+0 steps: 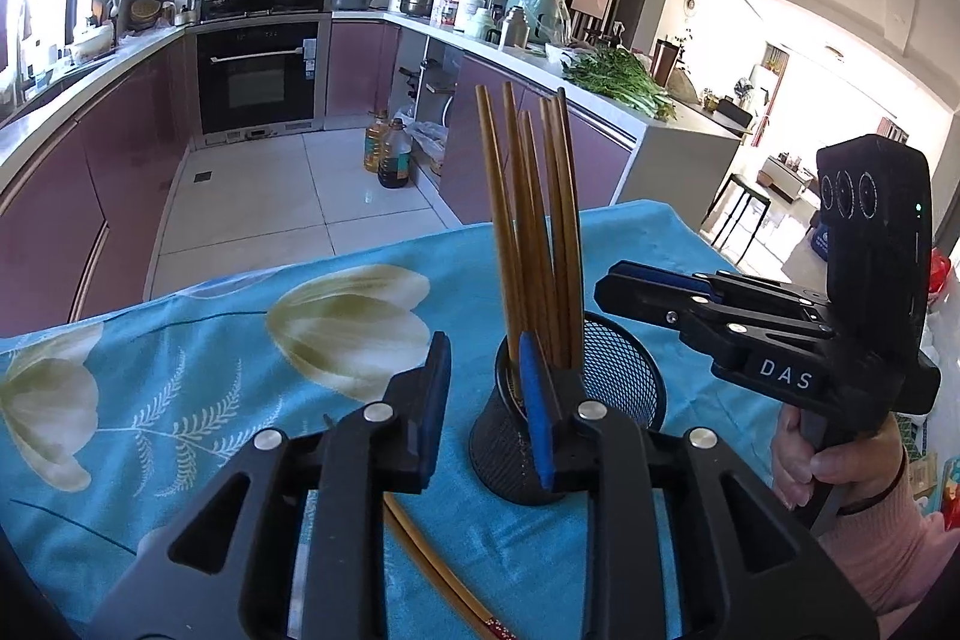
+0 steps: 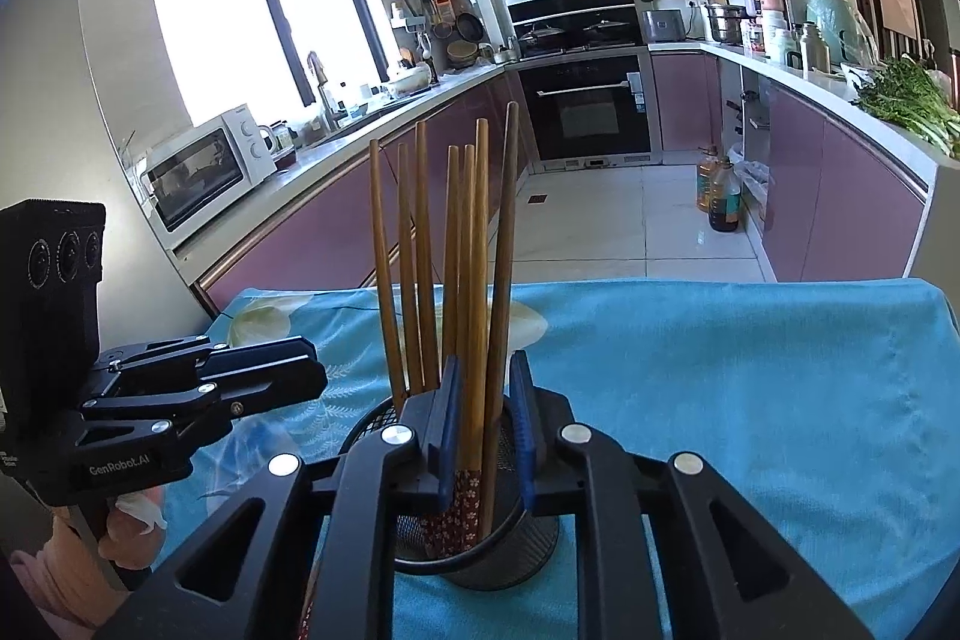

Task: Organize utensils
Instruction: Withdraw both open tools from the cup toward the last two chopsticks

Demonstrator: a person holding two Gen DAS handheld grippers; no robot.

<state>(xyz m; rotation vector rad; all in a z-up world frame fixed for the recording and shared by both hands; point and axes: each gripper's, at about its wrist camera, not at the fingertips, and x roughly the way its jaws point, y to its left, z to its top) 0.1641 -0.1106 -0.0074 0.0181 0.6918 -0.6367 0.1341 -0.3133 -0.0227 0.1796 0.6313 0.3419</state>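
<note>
Your right gripper [image 2: 485, 430] tilts down at the frame's bottom middle, jaws loose around brown wooden chopsticks [image 2: 474, 280] standing in the black mesh cup [image 2: 510, 550]. Your left gripper [image 1: 486, 412] tilts down too, jaws apart, holding nothing.

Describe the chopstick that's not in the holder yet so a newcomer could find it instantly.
Start at the blue floral tablecloth and find the black mesh holder packed with upright wooden chopsticks. The stray chopstick lies flat on the cloth just in front of the holder, under the left gripper. It is the only one lying down, with a red patterned end.
</note>
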